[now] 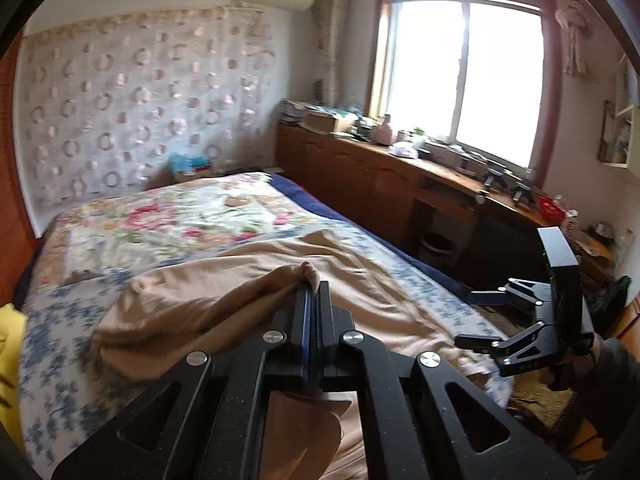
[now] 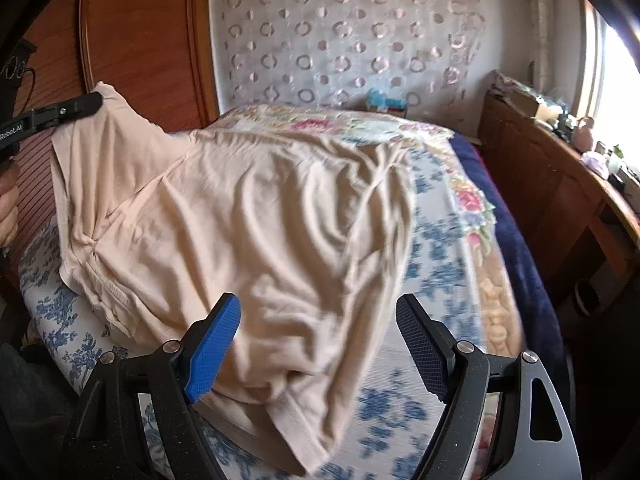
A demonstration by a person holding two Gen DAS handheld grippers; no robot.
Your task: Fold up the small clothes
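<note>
Your left gripper [image 1: 314,280] sits at the bottom centre of the left wrist view with its fingers [image 1: 306,320] pressed together on a bunched edge of the beige garment [image 1: 224,292]; a small fold of cloth pokes out just past the tips. In the right wrist view the same gripper [image 2: 90,104] shows at the upper left of the frame, pinching a corner of the garment [image 2: 256,216] and holding that corner up in front of the wooden wardrobe [image 2: 148,40], so the cloth hangs down from it to the bed [image 2: 448,280].

The rest of the garment lies rumpled across the middle of the bed, on the blue-flowered sheet, with its lower hem reaching toward the bottom centre of the right wrist view. Part of that view is blurred along the garment's right edge.

Your right gripper [image 2: 318,344] is at the bottom of its own view with its blue-padded fingers [image 2: 214,344] spread wide. The garment's lower part lies between and beneath them, but the pads do not press on it. In the left wrist view you see this gripper [image 1: 484,316] at the lower right of the frame, open, just beside the bed's edge, with your hand [image 1: 592,360] behind it.

A wooden counter [image 1: 400,168] with clutter runs under the window [image 1: 464,72] at the upper right.
</note>
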